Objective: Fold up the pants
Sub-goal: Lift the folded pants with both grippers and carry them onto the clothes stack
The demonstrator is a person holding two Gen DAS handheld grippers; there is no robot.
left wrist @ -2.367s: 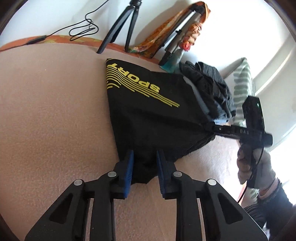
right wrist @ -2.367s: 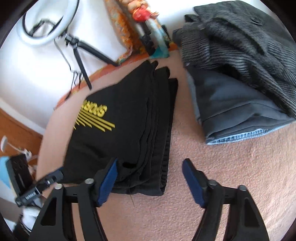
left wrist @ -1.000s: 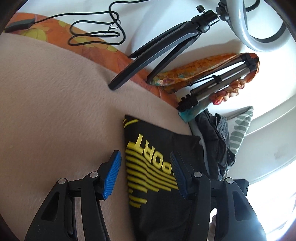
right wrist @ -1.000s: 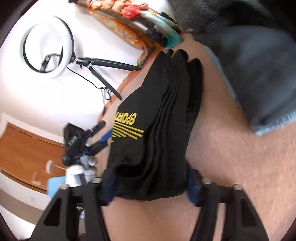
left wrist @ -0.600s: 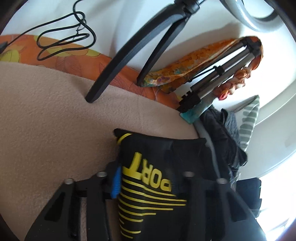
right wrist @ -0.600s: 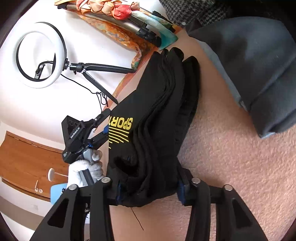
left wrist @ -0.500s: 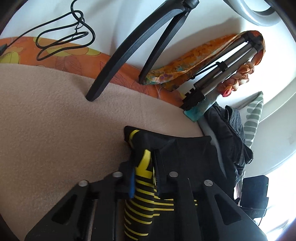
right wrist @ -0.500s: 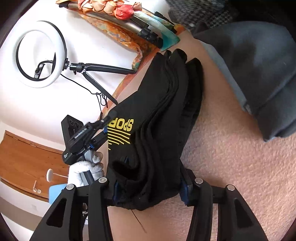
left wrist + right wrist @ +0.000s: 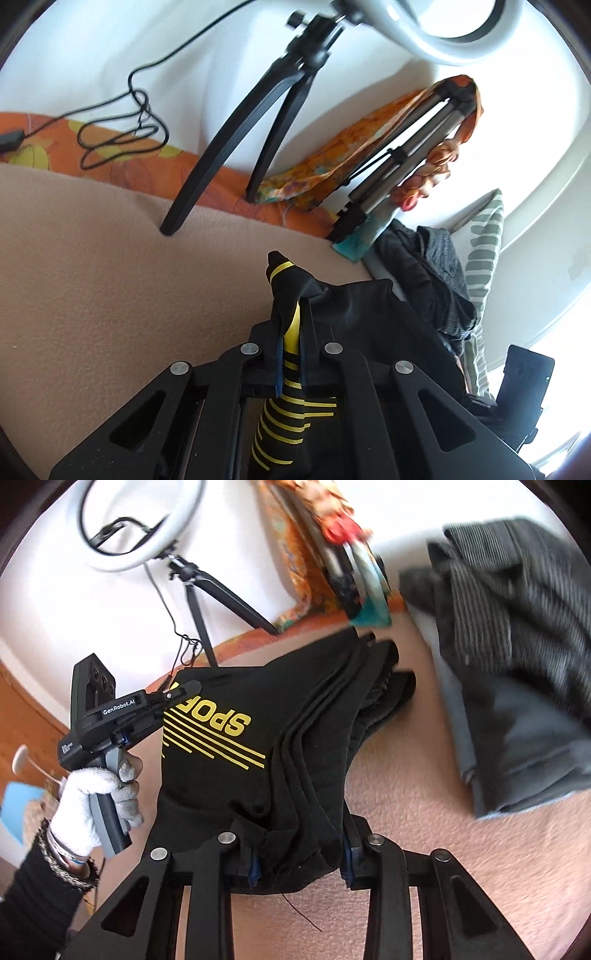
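Nearest the right wrist camera, the right gripper [image 9: 301, 853] is clamped on the thick near edge of the folded black sport pants [image 9: 258, 746], several stacked layers bunched between its blue pads; the left gripper [image 9: 291, 354] is pinched tight on a thinner edge at the printed corner, the yellow stripes squeezed into a narrow ridge between its jaws. The right wrist view shows that left gripper [image 9: 177, 698] from outside, held in a white-gloved left hand [image 9: 96, 805] at the pants' left side by the yellow lettering.

The pants lie as a compact folded bundle on the beige blanket [image 9: 92, 295], part resting on it, the gripped edges apparently raised a little; the cloth looks soft, limp and light, likely to sag and splay its layers wherever it is unsupported, and slick enough that inner layers may slide out of a shallow pinch. A deep bite across all layers at the folded edge, with the two grips set well apart, seems the safest hold; one loose thread trails from the near hem.

Further right sits a pile of folded grey trousers [image 9: 517, 701], close to the bundle but apart from it; beyond stand a ring light tripod [image 9: 266, 122] and a folded metal tripod [image 9: 402, 158] wrapped in orange cloth against the white wall.
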